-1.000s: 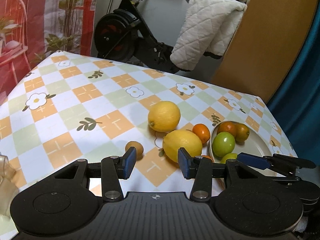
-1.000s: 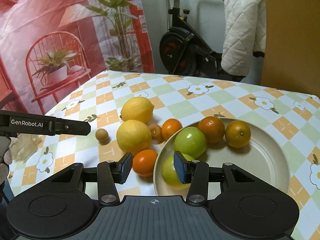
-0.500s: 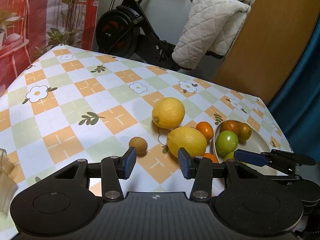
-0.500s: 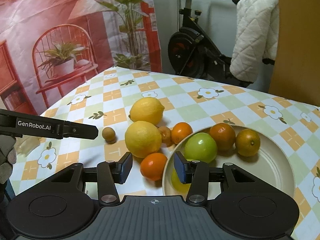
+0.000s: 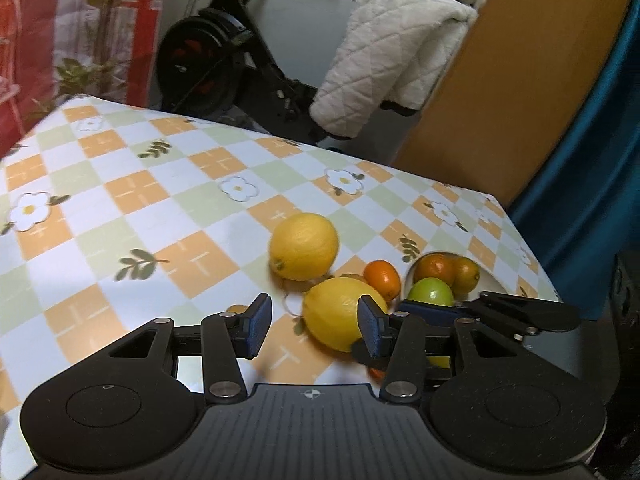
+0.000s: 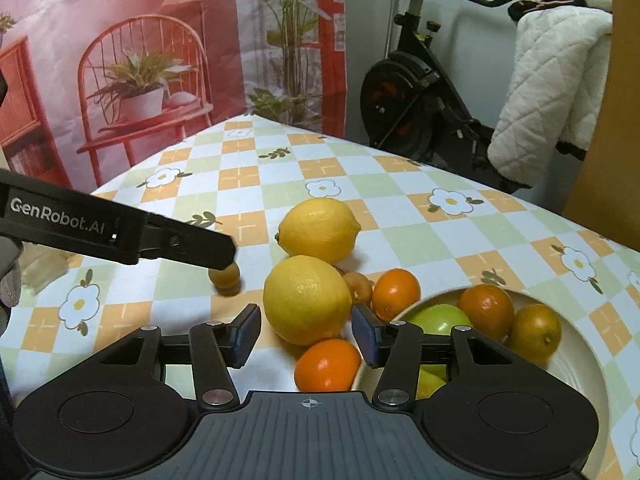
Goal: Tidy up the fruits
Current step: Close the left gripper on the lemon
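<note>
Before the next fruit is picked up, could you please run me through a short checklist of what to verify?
1. Right hand-held gripper empty: ok. Its jaws are opening, nothing pressed between them.
2. Left hand-held gripper empty: ok. Jaws opening, nothing gripped.
3. Near lemon in line with the right jaws: ok, it sits just ahead of the gap.
4. Room on the plate: ok. The green apple and two oranges crowd its far side; the near right part is bare.
5. Lemon free of neighbours: not ok. The small orange lies against it.
6. Left tip clear of the small brown fruit: cannot tell.
</note>
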